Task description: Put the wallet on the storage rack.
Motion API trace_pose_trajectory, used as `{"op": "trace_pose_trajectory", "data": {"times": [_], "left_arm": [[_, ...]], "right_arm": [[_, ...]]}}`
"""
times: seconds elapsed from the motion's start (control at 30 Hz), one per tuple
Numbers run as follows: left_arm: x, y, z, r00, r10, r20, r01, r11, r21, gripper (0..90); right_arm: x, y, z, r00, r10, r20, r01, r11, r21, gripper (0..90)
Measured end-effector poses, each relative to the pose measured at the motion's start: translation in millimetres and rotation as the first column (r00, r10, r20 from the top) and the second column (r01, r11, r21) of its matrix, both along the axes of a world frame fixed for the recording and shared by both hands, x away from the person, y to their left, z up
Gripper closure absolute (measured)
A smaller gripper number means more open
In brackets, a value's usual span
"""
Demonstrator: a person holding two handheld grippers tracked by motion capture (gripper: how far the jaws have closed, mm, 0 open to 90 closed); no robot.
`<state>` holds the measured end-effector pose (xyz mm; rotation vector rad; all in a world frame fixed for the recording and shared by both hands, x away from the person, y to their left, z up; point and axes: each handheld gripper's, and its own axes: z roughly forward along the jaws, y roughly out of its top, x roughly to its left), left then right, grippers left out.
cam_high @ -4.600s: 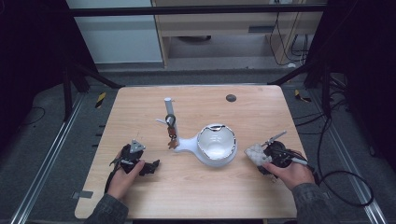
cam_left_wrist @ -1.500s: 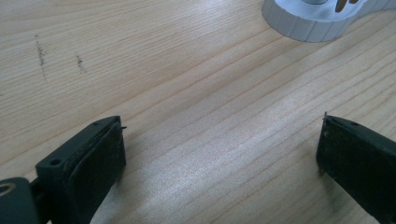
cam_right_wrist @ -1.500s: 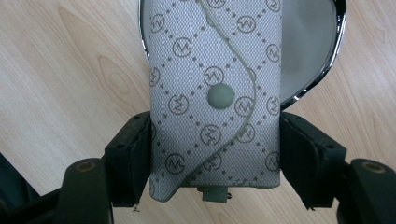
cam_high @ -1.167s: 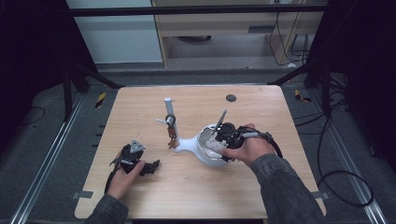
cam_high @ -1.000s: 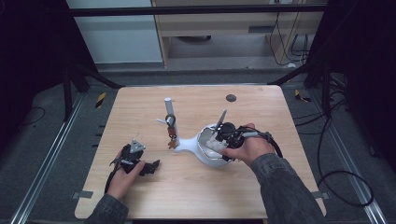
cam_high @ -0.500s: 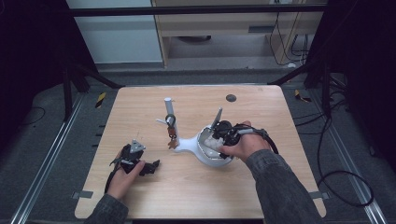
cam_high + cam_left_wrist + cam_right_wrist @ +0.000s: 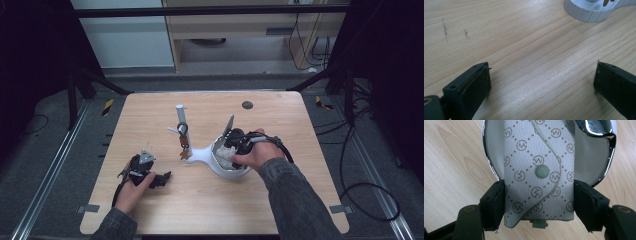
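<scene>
My right gripper (image 7: 539,203) is shut on a grey pouch (image 7: 539,170) printed with small logos and closed by a snap button. It holds the pouch over a white dish with a chrome rim (image 7: 486,162). From above, that gripper (image 7: 226,146) points into the white dish (image 7: 231,173) at the table's middle. My left gripper (image 7: 161,179) rests low on the wooden table (image 7: 280,120) at the front left. Its jaws stand wide open with bare wood between them (image 7: 542,75).
A white post (image 7: 179,116) rises from the arm joined to the dish, with keys (image 7: 183,142) hanging on it. A white ribbed base (image 7: 589,13) lies ahead of the left gripper. A dark round spot (image 7: 247,105) marks the far side of the table.
The right hand came from the table's right side to the dish, and in the last second it shifted slightly left over it. The left hand stayed put.
</scene>
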<state>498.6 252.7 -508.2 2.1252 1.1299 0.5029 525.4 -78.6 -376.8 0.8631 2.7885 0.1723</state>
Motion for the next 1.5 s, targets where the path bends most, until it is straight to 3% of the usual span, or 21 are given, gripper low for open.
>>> {"op": "trace_pose_trajectory", "data": {"times": [1.13, 1.23, 1.3, 1.5], "left_arm": [[-0.2, -0.3, 0.0, 1.0000, -0.004, 0.000, 0.004, 1.0000, -0.001, 0.5], [-0.2, -0.3, 0.0, 1.0000, -0.004, 0.000, 0.004, 1.0000, -0.001, 0.6], [-0.2, -0.3, -0.1, 1.0000, -0.004, 0.000, 0.004, 1.0000, -0.001, 0.5], [-0.3, -0.4, -0.1, 1.0000, -0.004, 0.000, 0.004, 1.0000, -0.001, 0.5]], "right_arm": [[6.7, 9.1, -7.0, 0.9999, 0.006, -0.013, -0.006, 1.000, 0.008, 30.5], [7.0, 9.1, -7.7, 0.9998, 0.004, -0.018, -0.004, 1.000, 0.013, 29.0], [6.9, 8.8, -8.7, 0.9999, -0.006, -0.014, 0.007, 0.999, 0.033, 20.3], [4.9, 5.1, -3.1, 0.9999, -0.013, 0.007, 0.012, 0.998, 0.057, 20.7]]}}
